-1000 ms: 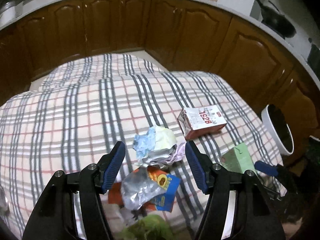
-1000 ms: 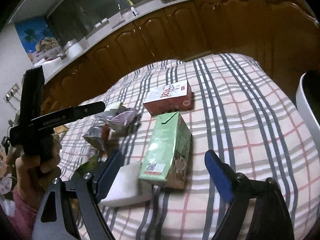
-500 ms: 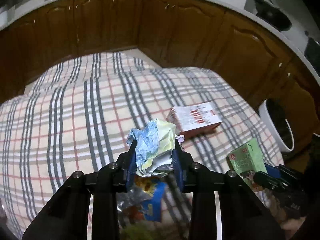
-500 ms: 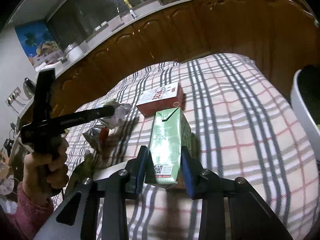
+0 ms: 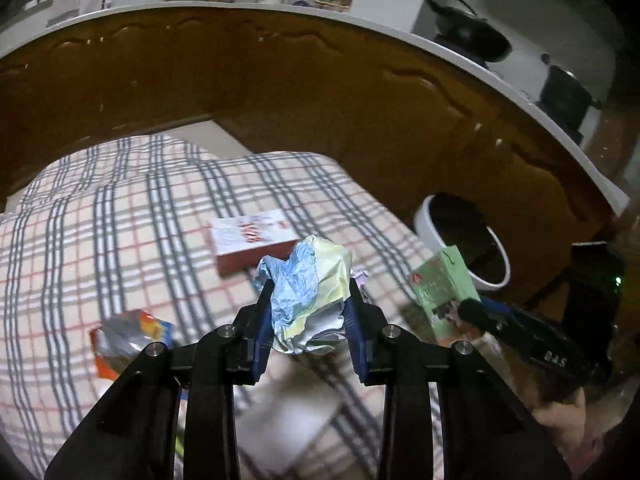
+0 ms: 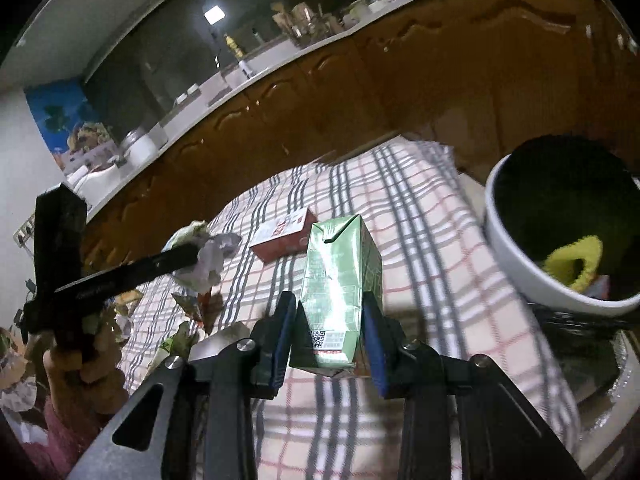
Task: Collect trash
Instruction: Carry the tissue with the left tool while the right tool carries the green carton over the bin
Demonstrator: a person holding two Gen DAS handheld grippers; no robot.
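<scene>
My left gripper (image 5: 309, 301) is shut on a crumpled wad of blue, yellow and white paper (image 5: 310, 288), lifted above the checked tablecloth (image 5: 100, 240). My right gripper (image 6: 330, 312) is shut on a green drink carton (image 6: 338, 280), held upright off the cloth. In the left wrist view the green carton (image 5: 442, 286) and right gripper show at the right. In the right wrist view the left gripper (image 6: 188, 256) with its paper wad (image 6: 208, 256) shows at the left. The white bin (image 6: 520, 256) with a dark liner stands at the right, a yellow item inside.
A red and white carton (image 5: 252, 242) lies on the cloth beyond the wad. A foil snack wrapper (image 5: 128, 336) lies at the left, with a white napkin (image 5: 288, 412) near the table's front edge. Brown cabinets (image 5: 280, 92) curve behind; a pan (image 5: 468, 32) sits on the counter.
Both grippers closed: the left on the paper wad, the right on the green carton. Both then lifted their loads off the cloth and moved right, nearer the white bin.
</scene>
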